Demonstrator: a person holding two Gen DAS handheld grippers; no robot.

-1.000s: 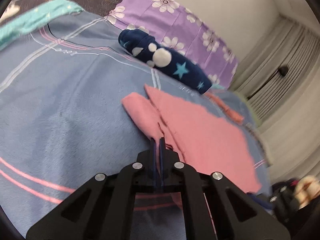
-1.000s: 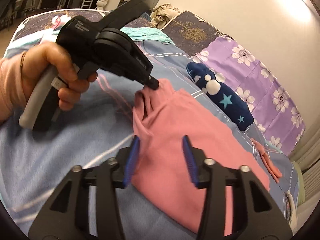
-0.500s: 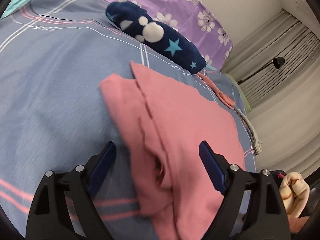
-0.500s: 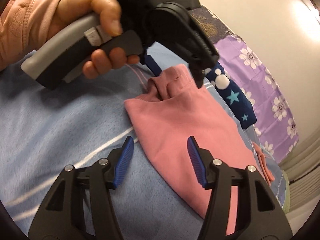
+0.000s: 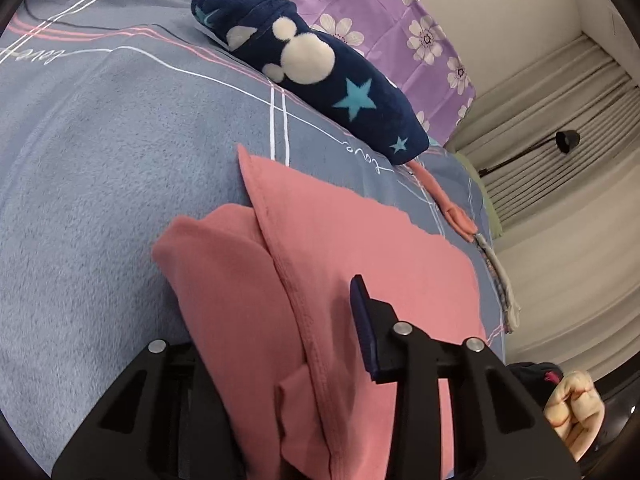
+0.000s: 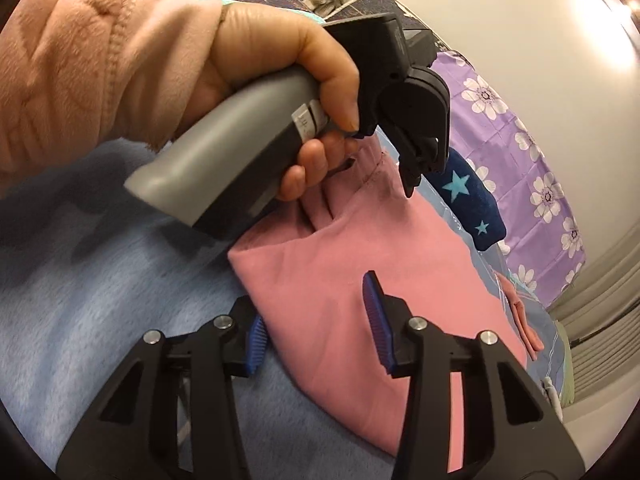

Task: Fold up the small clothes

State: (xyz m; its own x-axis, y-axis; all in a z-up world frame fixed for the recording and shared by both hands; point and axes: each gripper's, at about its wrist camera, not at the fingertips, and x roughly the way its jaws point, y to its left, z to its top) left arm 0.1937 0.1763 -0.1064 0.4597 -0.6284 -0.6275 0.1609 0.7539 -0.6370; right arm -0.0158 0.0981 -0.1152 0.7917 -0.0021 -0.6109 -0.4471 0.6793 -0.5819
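A pink garment lies folded on the blue bedspread; it also shows in the right wrist view. My left gripper is open, its jaws set on either side of the garment's bunched near end; the left finger is hidden behind cloth. In the right wrist view the left gripper sits over the garment's far end, held by a hand. My right gripper is open, straddling the garment's near edge, one finger on the bedspread.
A dark blue roll with stars lies beyond the garment, also in the right wrist view. A purple flowered pillow is behind it. A small pink piece lies near the bed's far edge. Curtains hang at the right.
My left gripper let go of the garment's end, opened wide and moved forward over it. My right gripper stayed open and came closer to the garment's near edge.
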